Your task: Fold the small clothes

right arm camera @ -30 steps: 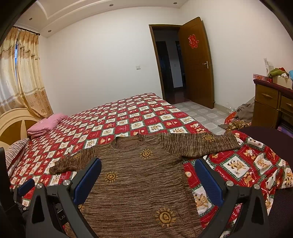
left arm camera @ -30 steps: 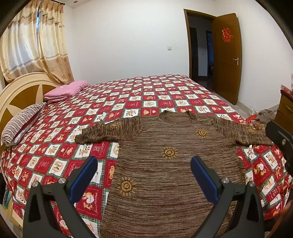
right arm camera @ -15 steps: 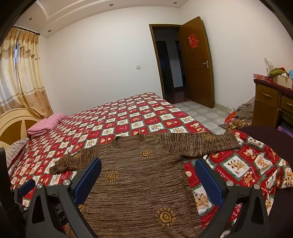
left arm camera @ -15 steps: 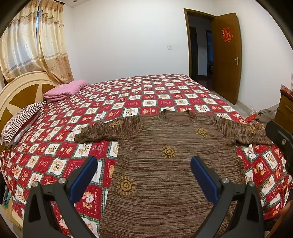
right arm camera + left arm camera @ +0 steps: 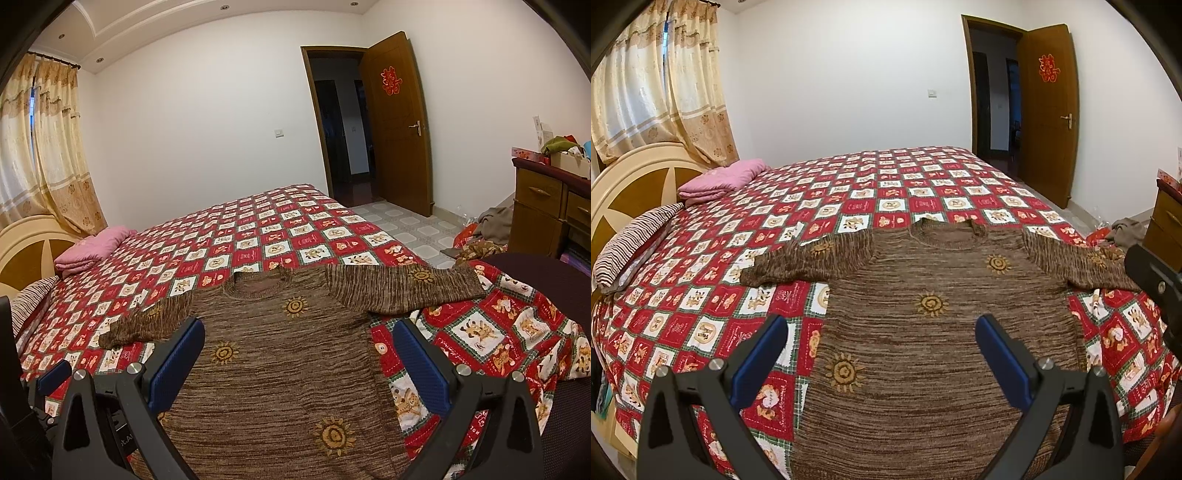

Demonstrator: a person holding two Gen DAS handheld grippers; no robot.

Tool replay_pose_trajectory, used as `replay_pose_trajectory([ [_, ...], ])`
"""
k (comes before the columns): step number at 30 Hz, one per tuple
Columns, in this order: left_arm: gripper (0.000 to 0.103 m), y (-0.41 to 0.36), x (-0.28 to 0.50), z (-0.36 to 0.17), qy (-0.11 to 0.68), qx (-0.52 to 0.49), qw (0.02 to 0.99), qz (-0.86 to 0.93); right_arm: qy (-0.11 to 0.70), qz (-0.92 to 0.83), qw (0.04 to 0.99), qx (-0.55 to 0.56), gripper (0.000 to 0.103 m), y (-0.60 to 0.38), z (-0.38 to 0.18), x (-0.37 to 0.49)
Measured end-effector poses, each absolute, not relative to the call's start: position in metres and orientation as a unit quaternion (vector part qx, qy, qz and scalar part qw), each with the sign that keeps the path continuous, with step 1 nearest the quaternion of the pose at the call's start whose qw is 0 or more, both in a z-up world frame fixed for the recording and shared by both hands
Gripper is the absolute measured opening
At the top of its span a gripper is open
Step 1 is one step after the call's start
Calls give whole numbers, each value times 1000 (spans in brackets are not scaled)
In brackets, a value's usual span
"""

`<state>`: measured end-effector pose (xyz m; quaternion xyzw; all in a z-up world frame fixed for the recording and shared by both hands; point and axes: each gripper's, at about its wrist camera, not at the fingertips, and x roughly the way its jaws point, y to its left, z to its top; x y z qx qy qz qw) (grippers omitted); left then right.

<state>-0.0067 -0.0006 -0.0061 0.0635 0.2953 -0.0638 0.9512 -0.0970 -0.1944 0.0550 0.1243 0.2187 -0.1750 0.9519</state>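
You hold the left gripper [image 5: 881, 347] and right gripper [image 5: 298, 350] released, jaws wide and empty, above the near hem, probably lining up a first fold. The brown sweater [image 5: 934, 321] lies flat, face-up on the bed [image 5: 886, 192], sleeves spread, dotted with yellow suns.

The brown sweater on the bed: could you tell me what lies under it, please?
The brown sweater lies flat on the red patchwork bedspread, which shows all around it. Whatever sits directly beneath its body is covered.
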Motion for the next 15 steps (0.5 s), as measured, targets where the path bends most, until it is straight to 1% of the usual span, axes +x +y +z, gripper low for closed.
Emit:
replay_pose_trajectory([
  [15,103,-7,1,-16,313,68,945,-65,231,-177,948,127,102,-198,45,-91],
])
